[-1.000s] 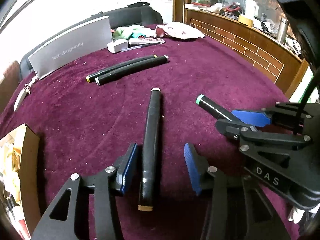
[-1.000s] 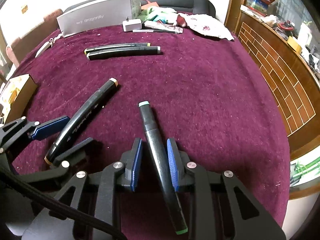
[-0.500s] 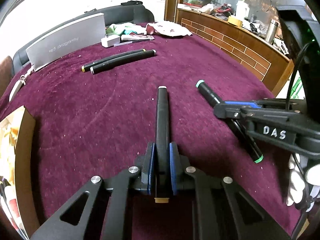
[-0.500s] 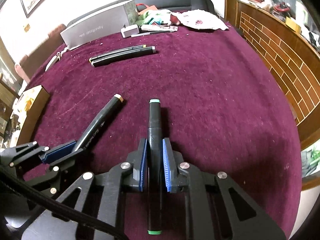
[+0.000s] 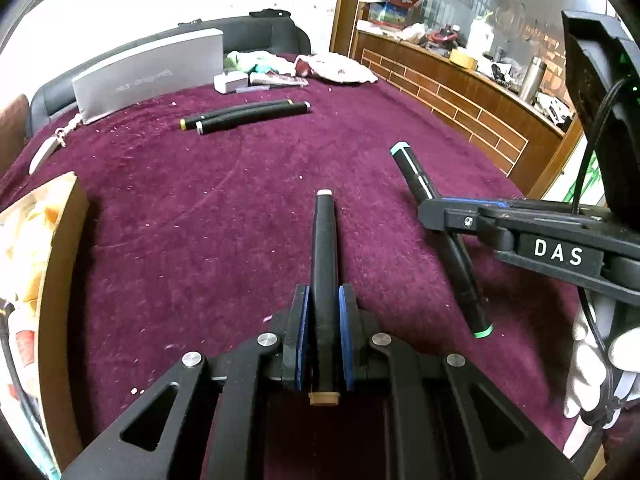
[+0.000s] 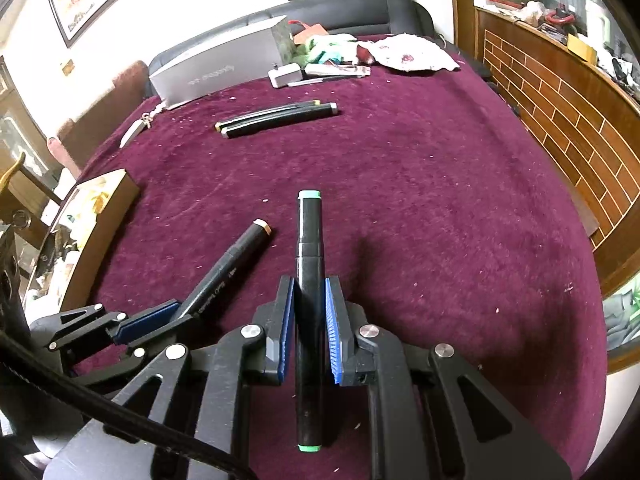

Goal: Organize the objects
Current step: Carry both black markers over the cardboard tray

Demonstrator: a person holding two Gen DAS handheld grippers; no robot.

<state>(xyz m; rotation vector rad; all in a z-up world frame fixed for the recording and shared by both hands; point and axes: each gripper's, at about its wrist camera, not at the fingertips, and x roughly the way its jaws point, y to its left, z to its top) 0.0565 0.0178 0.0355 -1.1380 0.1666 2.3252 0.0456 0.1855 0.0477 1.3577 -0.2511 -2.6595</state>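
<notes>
Jaws of the left gripper (image 5: 323, 332) are pinching a black marker with tan end caps (image 5: 325, 256), the blue pads pressing its barrel from both sides. That marker is pointing straight ahead along the fingers, its near cap sticking out behind the pads and its far cap hanging over the maroon cloth (image 5: 208, 240) that is covering the bench. Jaws of the right gripper (image 6: 309, 332) are squeezing a black marker with green end caps (image 6: 309, 280) the same way, with the barrel running forward between the blue pads and one green cap showing at each end. In the left wrist view the right gripper is reaching in from the right edge, with the green-capped marker slanting through it, and a white-gloved hand (image 5: 592, 364) is showing at the lower right. In the right wrist view the left gripper is sitting at the lower left, its marker angling up toward the middle of the cloth. Farther back, two more black markers (image 6: 276, 118) are lying side by side and touching on the cloth, well apart from both grippers. Behind them a long grey box (image 6: 216, 66) is standing, with a small white box (image 6: 285, 75) and a heap of cloth and papers (image 6: 360, 54) beside it. A brown cardboard box (image 5: 60, 280) is sitting at the left edge of the bench.
</notes>
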